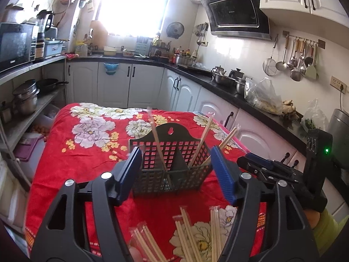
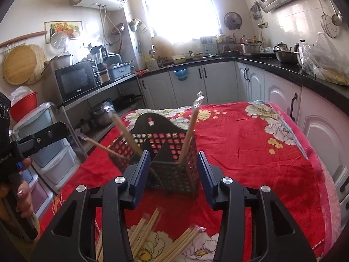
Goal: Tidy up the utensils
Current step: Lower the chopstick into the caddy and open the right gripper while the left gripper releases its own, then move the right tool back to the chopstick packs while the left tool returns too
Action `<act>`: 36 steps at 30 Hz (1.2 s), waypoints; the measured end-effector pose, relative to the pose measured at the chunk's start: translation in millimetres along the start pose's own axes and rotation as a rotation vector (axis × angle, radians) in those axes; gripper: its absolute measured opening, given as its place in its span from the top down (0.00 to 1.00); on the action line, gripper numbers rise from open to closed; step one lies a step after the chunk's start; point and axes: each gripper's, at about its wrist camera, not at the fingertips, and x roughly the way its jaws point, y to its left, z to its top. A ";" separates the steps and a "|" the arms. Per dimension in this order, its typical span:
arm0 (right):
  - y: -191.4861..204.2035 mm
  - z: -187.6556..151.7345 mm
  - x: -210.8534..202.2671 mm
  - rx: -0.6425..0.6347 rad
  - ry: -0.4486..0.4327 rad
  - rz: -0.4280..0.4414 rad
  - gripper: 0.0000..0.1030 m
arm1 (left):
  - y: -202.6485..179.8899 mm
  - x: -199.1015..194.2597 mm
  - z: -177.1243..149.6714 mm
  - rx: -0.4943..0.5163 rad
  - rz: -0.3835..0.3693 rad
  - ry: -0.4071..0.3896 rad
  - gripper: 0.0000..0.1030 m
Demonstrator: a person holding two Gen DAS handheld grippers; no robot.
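1. The black plastic utensil caddy (image 1: 172, 166) stands upright near the middle of the table, on the red floral tablecloth (image 1: 87, 152); a central divider splits it into two compartments.
2. Wrapped chopstick pairs (image 1: 158, 144) already lean inside it: one in the left compartment and, as far as I can tell, two in the right.
3. More wrapped chopsticks (image 1: 189, 231) lie loose on the cloth by the near edge, below both grippers.
4. The left gripper (image 1: 176, 174) has its fingers spread wide and holds nothing; the right gripper (image 2: 173, 176) is likewise spread and empty.
5. Handling, as I judge it: each pair is light, stiff and thin, with a slick plastic sleeve that could slide between the pads. Pinching mid-length across both sticks looks safest. The caddy seems light enough to tip if nudged.
6. The loose pile is cut off by the frame and partly hidden behind the gripper arms, so its count is unclear. The caddy's floor is hard to make out through the lattice.
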 end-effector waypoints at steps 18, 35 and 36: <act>35.6 -30.8 21.1 -0.070 0.111 0.033 0.49 | 48.9 -12.7 -57.5 -0.073 0.087 0.085 0.24; 57.1 -58.4 49.9 -0.117 0.240 0.056 0.48 | 83.2 16.3 -106.7 -0.150 0.106 0.245 0.20; 57.4 -60.4 51.4 -0.119 0.249 0.058 0.48 | 83.4 18.1 -108.5 -0.152 0.101 0.254 0.20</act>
